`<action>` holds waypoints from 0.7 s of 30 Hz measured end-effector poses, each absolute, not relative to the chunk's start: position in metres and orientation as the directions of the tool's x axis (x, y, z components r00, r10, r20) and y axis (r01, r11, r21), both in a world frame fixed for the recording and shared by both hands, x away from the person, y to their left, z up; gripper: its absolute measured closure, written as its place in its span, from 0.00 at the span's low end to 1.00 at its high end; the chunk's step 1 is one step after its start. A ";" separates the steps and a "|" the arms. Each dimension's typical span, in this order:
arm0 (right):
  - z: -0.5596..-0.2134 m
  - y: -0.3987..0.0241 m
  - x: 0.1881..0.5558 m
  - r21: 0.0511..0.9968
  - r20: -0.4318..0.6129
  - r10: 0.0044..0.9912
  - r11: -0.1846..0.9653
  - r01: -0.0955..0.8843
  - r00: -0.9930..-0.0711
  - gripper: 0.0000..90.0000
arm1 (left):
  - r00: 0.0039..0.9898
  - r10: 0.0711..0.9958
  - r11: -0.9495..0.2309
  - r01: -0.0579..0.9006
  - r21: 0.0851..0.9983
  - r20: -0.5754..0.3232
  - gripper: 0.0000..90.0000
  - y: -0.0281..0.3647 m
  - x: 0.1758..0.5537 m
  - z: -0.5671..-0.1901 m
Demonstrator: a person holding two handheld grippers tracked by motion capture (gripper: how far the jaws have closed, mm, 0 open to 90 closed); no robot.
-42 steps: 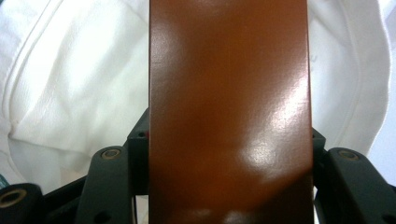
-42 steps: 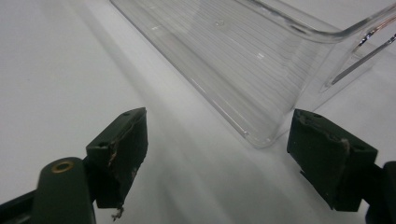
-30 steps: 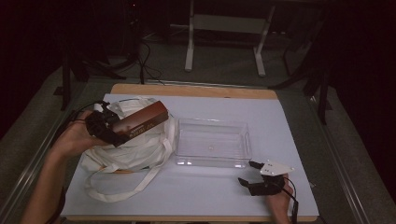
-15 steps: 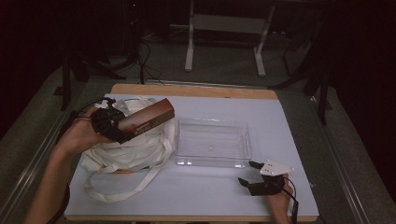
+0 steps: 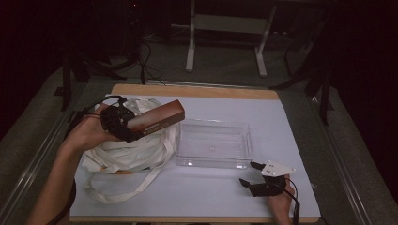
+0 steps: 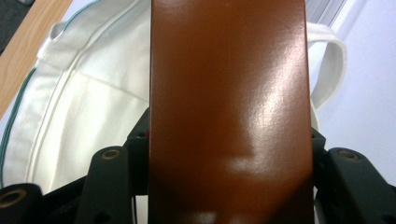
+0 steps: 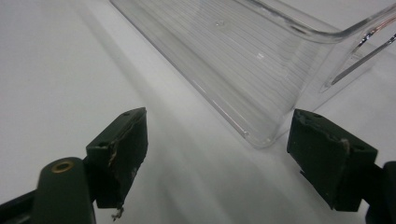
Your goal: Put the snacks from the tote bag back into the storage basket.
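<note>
A long brown box (image 5: 156, 119) is held above the white cloth bag (image 5: 136, 149) at the table's left, its free end pointing toward the clear plastic tray (image 5: 214, 144). My left gripper (image 5: 123, 125) is shut on the box's near end; in the left gripper view the glossy brown box (image 6: 229, 112) sits between the two black jaws, with the bag (image 6: 79, 107) beneath. My right gripper (image 5: 249, 173) rests on the table near the tray's front right corner, jaws wide apart and empty. In the right gripper view, the right gripper (image 7: 217, 154) faces the tray's corner (image 7: 261, 135).
The white table cover (image 5: 281, 122) ends at a wooden edge at the back. The bag's loose straps (image 5: 126, 187) trail toward the front left. Beyond the table stand dark floor, cables and a white metal frame (image 5: 225, 23).
My left gripper has carried the brown box a little up and rightward, toward the tray. The right gripper has stayed where it was.
</note>
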State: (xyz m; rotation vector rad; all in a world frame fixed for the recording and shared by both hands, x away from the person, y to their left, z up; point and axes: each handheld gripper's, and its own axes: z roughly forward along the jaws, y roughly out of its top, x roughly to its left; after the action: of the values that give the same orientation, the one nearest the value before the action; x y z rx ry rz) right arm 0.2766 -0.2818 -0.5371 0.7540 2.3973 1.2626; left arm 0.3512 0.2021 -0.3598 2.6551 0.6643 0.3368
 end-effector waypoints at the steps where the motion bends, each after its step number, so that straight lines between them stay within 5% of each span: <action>1: -0.537 -0.282 0.277 0.832 -0.041 0.590 0.467 0.299 -0.806 0.23 | 0.861 0.489 -0.817 0.398 0.418 0.136 0.49 0.200 0.352 -0.360; 21: -0.537 -0.282 0.277 0.834 -0.041 0.588 0.466 0.297 -0.807 0.23 | 0.899 0.410 -0.861 0.327 0.389 0.151 0.49 0.172 0.356 -0.359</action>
State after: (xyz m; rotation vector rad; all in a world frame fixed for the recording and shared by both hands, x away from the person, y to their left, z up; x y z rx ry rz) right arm 0.2767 -0.2820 -0.5371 0.7509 2.3954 1.2674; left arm 0.3558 0.1715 -0.3587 2.7062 0.5442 0.3254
